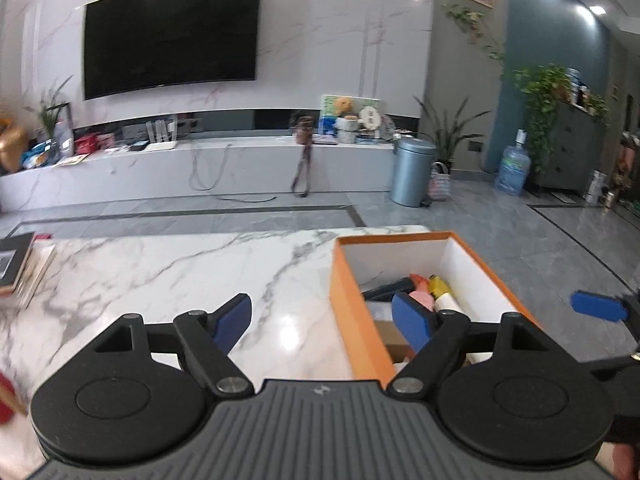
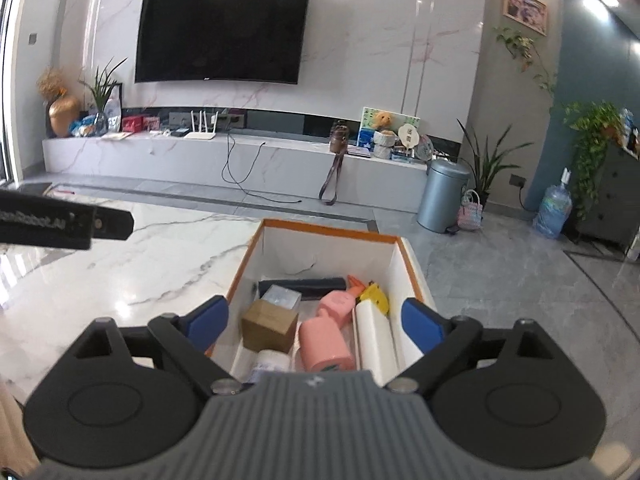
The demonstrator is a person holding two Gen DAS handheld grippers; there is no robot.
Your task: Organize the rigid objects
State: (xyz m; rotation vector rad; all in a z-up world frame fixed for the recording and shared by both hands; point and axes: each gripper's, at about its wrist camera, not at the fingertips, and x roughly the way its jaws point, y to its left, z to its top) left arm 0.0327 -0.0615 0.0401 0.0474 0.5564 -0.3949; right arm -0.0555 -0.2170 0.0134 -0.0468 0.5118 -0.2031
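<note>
The left gripper (image 1: 323, 322) is hanging with its blue pads spread wide and nothing between them, over the marble table (image 1: 180, 280) at the near left wall of the orange box (image 1: 352, 320). The right gripper (image 2: 316, 326) is likewise gaping empty, its pads straddling the near end of the box (image 2: 412, 264), which is sitting at the table's right edge. Inside, a brown carton (image 2: 269, 326), a white jar (image 2: 272, 362), a pink cylinder-shaped piece (image 2: 326, 340) and a white roll (image 2: 376, 340) are lying nearest; a clear packet (image 2: 282, 295), a yellow toy (image 2: 376, 294) and a dark tube (image 2: 302, 283) are lying farther in. Beyond, a grey bin (image 2: 442, 196) is standing on the floor and a television (image 2: 222, 32) is hanging on the wall.
</note>
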